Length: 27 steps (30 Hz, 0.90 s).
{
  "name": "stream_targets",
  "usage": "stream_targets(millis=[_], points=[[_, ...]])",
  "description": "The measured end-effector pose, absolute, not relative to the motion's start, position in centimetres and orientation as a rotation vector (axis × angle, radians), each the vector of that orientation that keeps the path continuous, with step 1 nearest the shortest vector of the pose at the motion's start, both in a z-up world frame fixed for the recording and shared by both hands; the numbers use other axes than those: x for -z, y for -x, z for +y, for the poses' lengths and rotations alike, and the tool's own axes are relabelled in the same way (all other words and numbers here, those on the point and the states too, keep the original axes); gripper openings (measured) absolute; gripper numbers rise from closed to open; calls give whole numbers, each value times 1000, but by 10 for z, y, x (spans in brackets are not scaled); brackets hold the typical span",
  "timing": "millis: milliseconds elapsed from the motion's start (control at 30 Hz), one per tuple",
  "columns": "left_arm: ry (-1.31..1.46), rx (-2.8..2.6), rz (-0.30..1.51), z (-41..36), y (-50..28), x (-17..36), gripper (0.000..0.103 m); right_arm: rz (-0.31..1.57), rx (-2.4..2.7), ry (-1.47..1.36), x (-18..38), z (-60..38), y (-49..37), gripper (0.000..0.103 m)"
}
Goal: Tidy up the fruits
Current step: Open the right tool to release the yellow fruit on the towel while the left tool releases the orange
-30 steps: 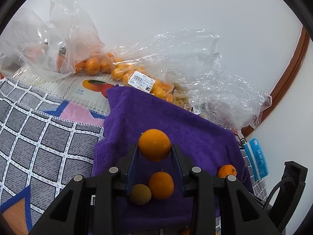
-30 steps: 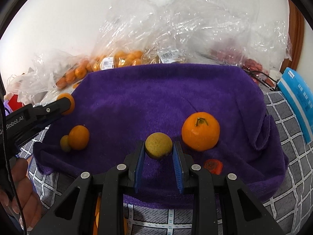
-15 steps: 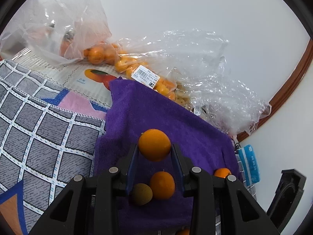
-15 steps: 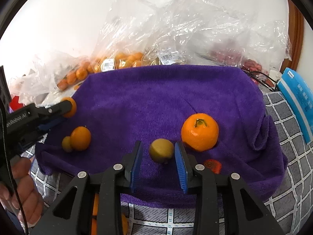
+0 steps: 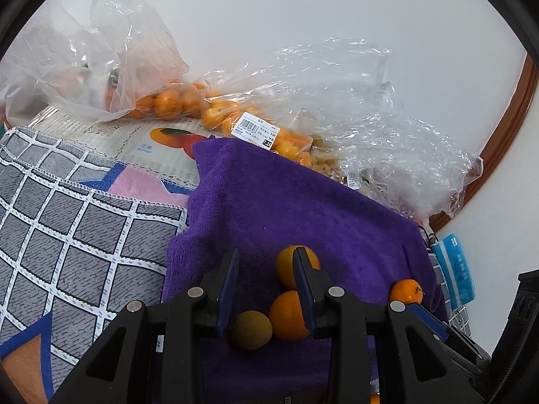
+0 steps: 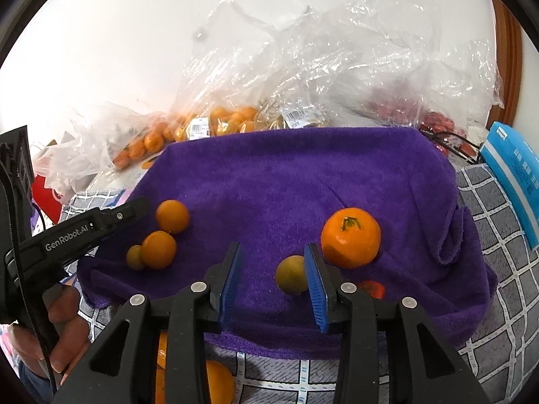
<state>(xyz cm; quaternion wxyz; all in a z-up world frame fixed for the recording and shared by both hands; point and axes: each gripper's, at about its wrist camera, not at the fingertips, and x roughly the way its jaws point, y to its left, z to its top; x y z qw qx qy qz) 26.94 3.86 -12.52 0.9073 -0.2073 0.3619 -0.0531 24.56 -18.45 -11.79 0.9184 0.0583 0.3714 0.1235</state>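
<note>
Tangerine (image 6: 350, 237) sits stem-up on purple towel (image 6: 303, 175).

My right pad covers part of the small orange (image 5: 296, 266). Red fruit (image 6: 372, 289) half-hidden behind gripper arm. Bagged contents (image 6: 397, 107) too blurred to identify.

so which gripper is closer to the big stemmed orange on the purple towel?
Right. The right gripper is just beside the big stemmed orange, its jaws opening around a yellow-green fruit. The left gripper sits across the towel by the small oranges.
</note>
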Motion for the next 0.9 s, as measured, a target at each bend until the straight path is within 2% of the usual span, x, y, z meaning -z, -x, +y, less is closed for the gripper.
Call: stream_targets(millis=[533, 900], points=[[379, 144, 675, 30, -256, 107, 34, 712, -214, -128, 112, -187, -239, 43], [420, 179, 724, 43, -253, 79, 37, 720, -147, -169, 90, -201, -207, 43]])
